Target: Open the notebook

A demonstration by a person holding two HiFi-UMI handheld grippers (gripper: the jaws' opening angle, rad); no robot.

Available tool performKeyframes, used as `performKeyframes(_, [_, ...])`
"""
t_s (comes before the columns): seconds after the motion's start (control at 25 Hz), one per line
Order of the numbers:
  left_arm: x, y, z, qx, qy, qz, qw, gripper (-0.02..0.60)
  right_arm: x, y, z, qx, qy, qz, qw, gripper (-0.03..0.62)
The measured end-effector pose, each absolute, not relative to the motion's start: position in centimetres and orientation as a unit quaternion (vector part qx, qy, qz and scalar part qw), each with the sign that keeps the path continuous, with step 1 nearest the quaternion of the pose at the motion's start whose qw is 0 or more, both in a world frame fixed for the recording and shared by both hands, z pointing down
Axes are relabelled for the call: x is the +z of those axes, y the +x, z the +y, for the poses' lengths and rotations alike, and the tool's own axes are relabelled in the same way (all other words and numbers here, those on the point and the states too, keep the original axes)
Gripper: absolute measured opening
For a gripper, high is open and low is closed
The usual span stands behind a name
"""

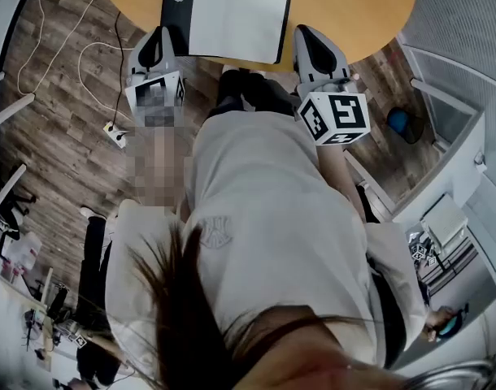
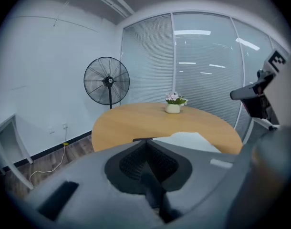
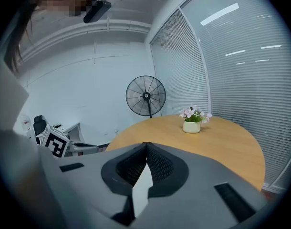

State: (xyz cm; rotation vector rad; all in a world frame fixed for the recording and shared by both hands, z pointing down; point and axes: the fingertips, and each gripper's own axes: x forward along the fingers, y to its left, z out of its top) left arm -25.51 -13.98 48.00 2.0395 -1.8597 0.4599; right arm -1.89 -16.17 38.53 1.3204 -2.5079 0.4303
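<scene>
Round wooden table (image 2: 136, 120), black standing fan (image 2: 107, 81), small flower pot (image 2: 173, 108)

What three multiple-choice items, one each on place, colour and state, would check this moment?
1. Where does the small white pot of pink flowers stand?
A. on the round wooden table
B. on the floor
C. on a chair

2. What colour is the cover of the open notebook with white pages?
A. red
B. black
C. yellow

3. How do the jaws of the left gripper stand?
A. wide apart
B. closed on the pot
C. together, nothing between them

Answers: A, both gripper views show the pot on the tabletop. B, the head view shows a black cover beside the white page. C, the left gripper view shows the pads meeting.
</scene>
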Motion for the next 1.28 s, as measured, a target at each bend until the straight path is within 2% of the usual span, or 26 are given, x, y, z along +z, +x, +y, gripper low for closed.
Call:
performKeyframes(0.96, [36.9, -15.6, -18.4, 0.106, 0.75, -0.648, 0.078, 0.017, 34.2, 7.5, -19.1, 0.123, 0.484, -0.862, 0.085, 0.0])
performKeyframes(1.28, [33.2, -13.3, -18.9, 0.094, 0.76, -0.641, 0.051, 0.017, 32.0, 8.3, -19.5, 0.115, 0.483, -0.866, 0.059, 0.0])
